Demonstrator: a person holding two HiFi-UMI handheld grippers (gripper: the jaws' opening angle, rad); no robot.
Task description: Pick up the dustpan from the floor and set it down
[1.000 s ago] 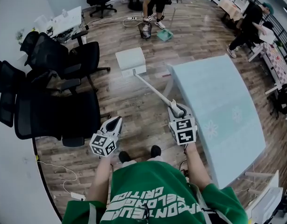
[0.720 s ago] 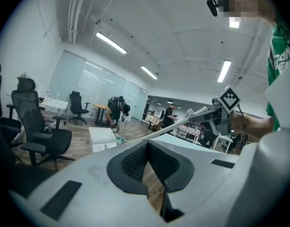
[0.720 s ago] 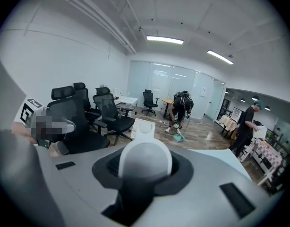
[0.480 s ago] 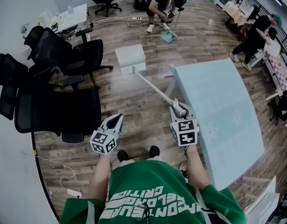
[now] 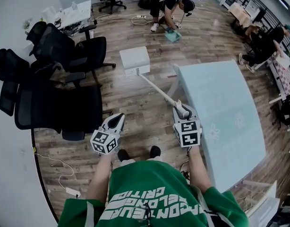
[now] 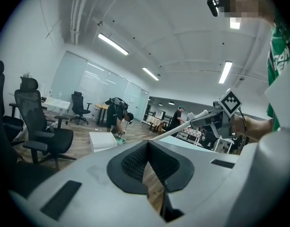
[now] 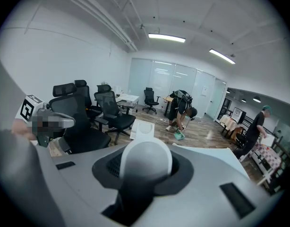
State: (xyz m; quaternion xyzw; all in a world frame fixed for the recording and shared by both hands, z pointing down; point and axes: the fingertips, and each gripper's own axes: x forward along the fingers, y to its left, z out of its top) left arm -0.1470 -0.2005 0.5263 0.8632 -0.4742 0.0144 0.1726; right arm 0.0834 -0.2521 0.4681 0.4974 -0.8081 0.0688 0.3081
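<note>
The dustpan has a white boxy pan (image 5: pixel 134 59) low over the wood floor and a long white handle (image 5: pixel 157 90) slanting back toward me. My right gripper (image 5: pixel 182 110) is shut on the handle's top end, whose rounded tip (image 7: pixel 146 157) fills the space between the jaws in the right gripper view. I cannot tell whether the pan touches the floor. My left gripper (image 5: pixel 117 117) hangs beside it to the left, shut with nothing in it; its pads (image 6: pixel 135 162) meet at the tips. The left gripper view also shows the pan (image 6: pixel 103 140) and handle (image 6: pixel 175 130).
A pale blue table (image 5: pixel 220 112) stands close on my right. Black office chairs (image 5: pixel 55 103) crowd the left side. A person (image 5: pixel 171 4) bends over a teal dustpan at the back, another stands far right. A cable (image 5: pixel 55 167) lies on the floor near left.
Both grippers and the dustpan have stayed where they were. The person at the back has bent down toward the teal pan.
</note>
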